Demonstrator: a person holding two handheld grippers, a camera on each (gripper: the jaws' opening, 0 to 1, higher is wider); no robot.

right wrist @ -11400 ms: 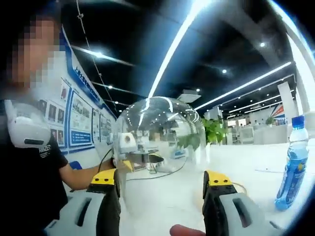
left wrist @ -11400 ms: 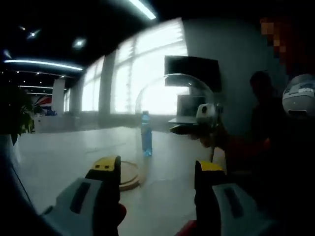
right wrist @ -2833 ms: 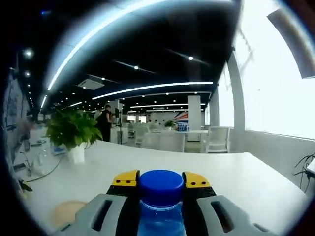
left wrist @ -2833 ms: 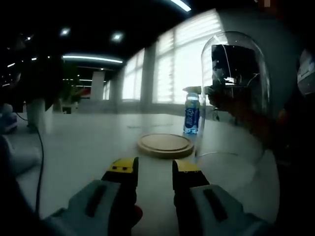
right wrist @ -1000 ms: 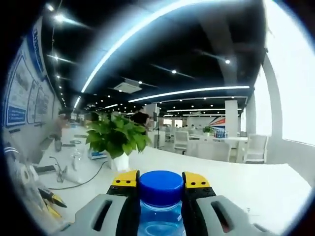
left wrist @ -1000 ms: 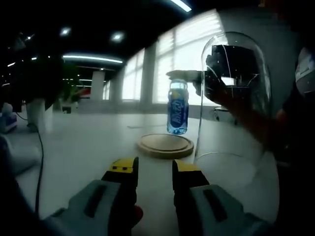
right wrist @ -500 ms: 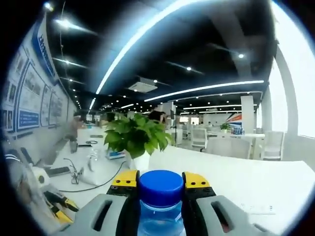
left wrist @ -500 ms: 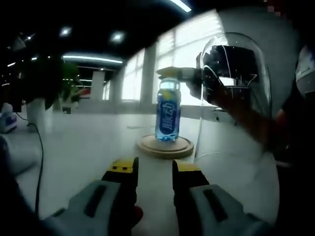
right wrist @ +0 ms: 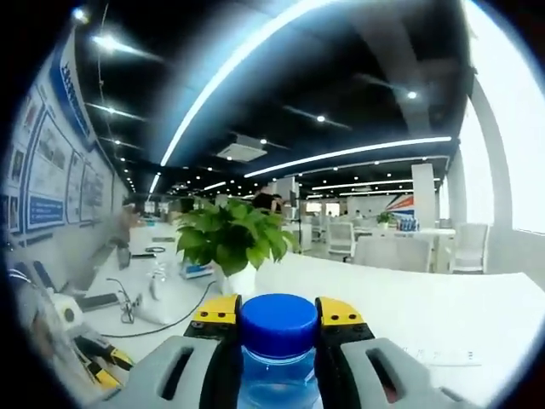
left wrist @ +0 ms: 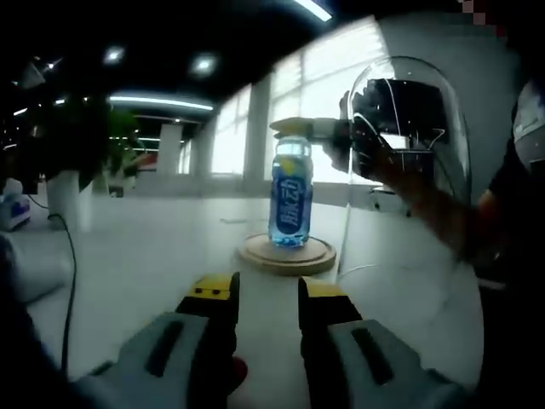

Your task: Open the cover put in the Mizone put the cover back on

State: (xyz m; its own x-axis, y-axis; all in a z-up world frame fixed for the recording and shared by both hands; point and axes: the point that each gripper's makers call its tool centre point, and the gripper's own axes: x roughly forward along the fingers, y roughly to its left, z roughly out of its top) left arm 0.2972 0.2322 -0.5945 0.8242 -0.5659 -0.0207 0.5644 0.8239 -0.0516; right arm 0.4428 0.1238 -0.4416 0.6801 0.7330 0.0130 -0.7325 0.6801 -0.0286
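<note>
- The left gripper [left wrist: 266, 294] waits low over the table [left wrist: 136, 256], jaws slightly apart, holding nothing.
- Ahead, the upright Mizone bottle [left wrist: 289, 194] stands on or just above the wooden base [left wrist: 288, 254]; blue cap, clear blue body.
- The right gripper [right wrist: 276, 311] clamps its neck.
- The glass cover [left wrist: 407, 170] stands just right of the base.

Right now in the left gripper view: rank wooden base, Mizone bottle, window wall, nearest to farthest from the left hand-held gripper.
1. Wooden base: on the table straight ahead of the left hand-held gripper, closest.
2. Mizone bottle: on or just above the base, near its far side, held at the neck by the right hand-held gripper.
3. Window wall: far behind, across the room.
</note>
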